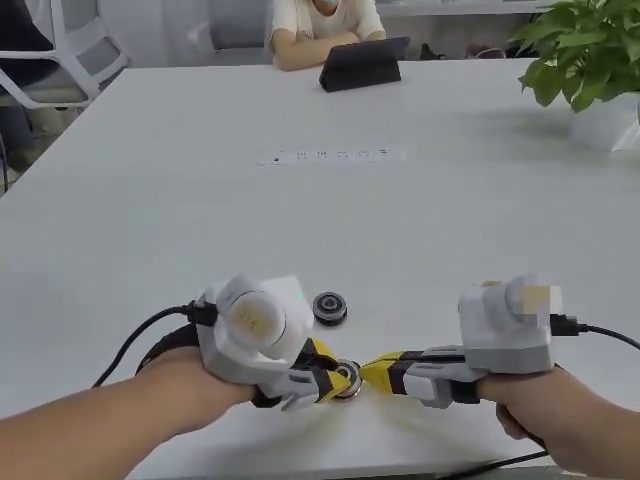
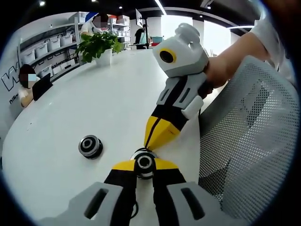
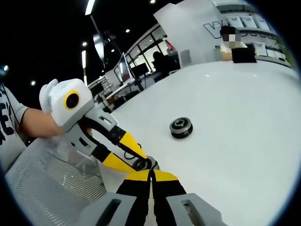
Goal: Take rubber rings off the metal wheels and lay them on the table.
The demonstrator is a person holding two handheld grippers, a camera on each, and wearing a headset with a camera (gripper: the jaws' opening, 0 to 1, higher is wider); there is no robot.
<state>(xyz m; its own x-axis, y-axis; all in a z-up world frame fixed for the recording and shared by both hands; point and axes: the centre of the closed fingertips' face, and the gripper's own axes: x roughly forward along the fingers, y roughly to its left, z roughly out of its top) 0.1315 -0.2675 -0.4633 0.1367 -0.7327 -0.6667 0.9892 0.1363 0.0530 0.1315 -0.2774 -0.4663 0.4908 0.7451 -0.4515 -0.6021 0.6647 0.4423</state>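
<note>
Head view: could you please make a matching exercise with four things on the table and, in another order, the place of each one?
Things:
1. held wheel
2. loose wheel
3. potted plant
4. tablet

Places:
A. far right corner of the table
B. between the jaws of the left gripper, with the tip of the right gripper at it
C. far edge, in front of a seated person
D. lying alone just beyond the grippers

Pairs: 1-B, 2-D, 3-A, 4-C.
</note>
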